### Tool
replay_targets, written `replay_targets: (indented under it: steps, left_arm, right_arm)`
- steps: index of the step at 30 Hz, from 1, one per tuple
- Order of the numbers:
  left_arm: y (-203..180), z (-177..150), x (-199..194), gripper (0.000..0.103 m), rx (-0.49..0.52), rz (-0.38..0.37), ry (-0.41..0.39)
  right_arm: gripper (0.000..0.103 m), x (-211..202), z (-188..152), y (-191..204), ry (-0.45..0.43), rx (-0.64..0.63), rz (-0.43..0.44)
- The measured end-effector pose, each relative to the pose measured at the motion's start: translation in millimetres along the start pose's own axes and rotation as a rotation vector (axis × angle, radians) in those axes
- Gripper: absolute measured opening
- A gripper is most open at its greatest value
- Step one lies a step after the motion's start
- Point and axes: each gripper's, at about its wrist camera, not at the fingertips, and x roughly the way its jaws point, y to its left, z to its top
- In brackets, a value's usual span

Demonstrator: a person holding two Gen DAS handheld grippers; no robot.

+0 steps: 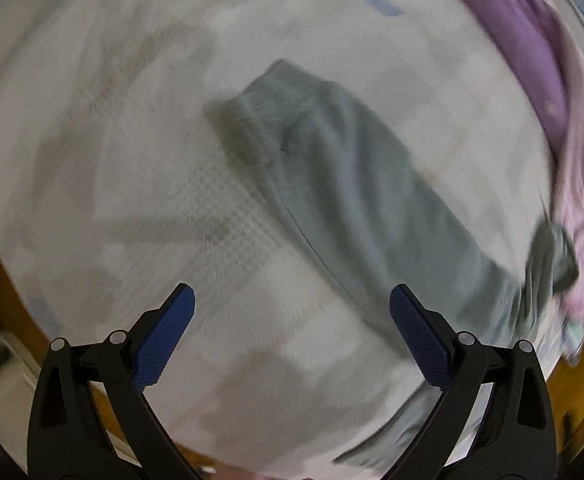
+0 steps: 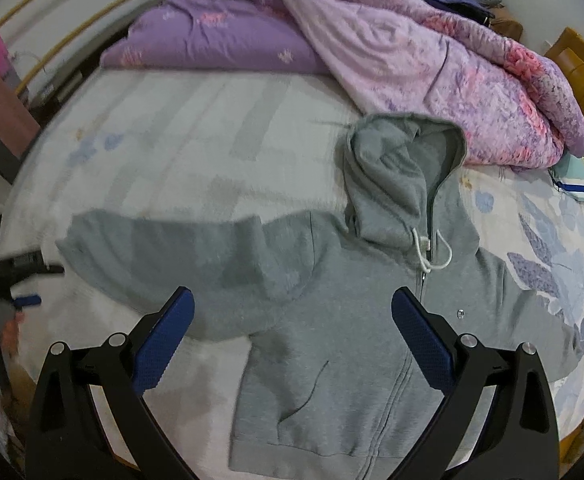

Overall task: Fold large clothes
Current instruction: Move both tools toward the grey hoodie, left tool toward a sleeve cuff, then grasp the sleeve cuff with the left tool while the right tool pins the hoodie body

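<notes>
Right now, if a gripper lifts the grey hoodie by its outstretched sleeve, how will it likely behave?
The hoodie looks like soft fleece lying limp on the bed, so it would probably droop and drag rather than hold shape. The sleeve would likely stretch first. The drawstring may dangle.

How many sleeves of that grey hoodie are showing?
2. One sleeve stretches out toward the left across the bed; the other lies on the right, partly behind the right tongs.

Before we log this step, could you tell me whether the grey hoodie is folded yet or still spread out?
Spread out. The grey hoodie lies flat on the bed, front up, one sleeve stretched sideways, hood extended above.
</notes>
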Motion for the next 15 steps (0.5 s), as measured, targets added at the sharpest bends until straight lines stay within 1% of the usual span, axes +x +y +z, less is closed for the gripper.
replay_targets:
  steps: [2,3,4,5,6,9,11,12,13,15]
  left_arm:
    - [13,14,14,0.096,-0.056,-0.030,0.016]
    - [19,19,20,0.089,-0.085,-0.047,0.020]
    - [24,27,26,0.077,-0.113,-0.062,0.017]
    - [27,33,32,0.074,-0.128,-0.067,0.018]
    - [30,36,35,0.075,-0.133,-0.066,0.017]
    - [29,54,46,0.074,-0.109,-0.028,-0.036]
    - [28,64,50,0.074,-0.096,-0.020,-0.060]
    - [27,69,53,0.070,-0.091,-0.016,-0.074]
    - [27,76,58,0.063,-0.077,0.012,-0.094]
    - [27,83,62,0.060,-0.070,0.030,-0.098]
  right_arm:
    - [0.095,12,-4,3,0.029,-0.013,-0.001]
    - [0.094,19,-7,5,0.043,-0.016,0.005]
    - [0.094,23,-8,6,0.053,-0.016,0.006]
    - [0.094,29,-9,7,0.065,-0.016,0.006]
    - [0.094,34,-10,7,0.076,-0.016,0.004]
    - [0.094,48,-13,7,0.095,-0.013,0.009]
    - [0.094,54,-14,7,0.103,-0.015,0.006]
    - [0.094,57,-14,7,0.108,-0.018,0.004]
    - [0.094,61,-15,7,0.116,-0.023,0.000]
    - [0.094,68,-16,6,0.123,-0.031,-0.006]
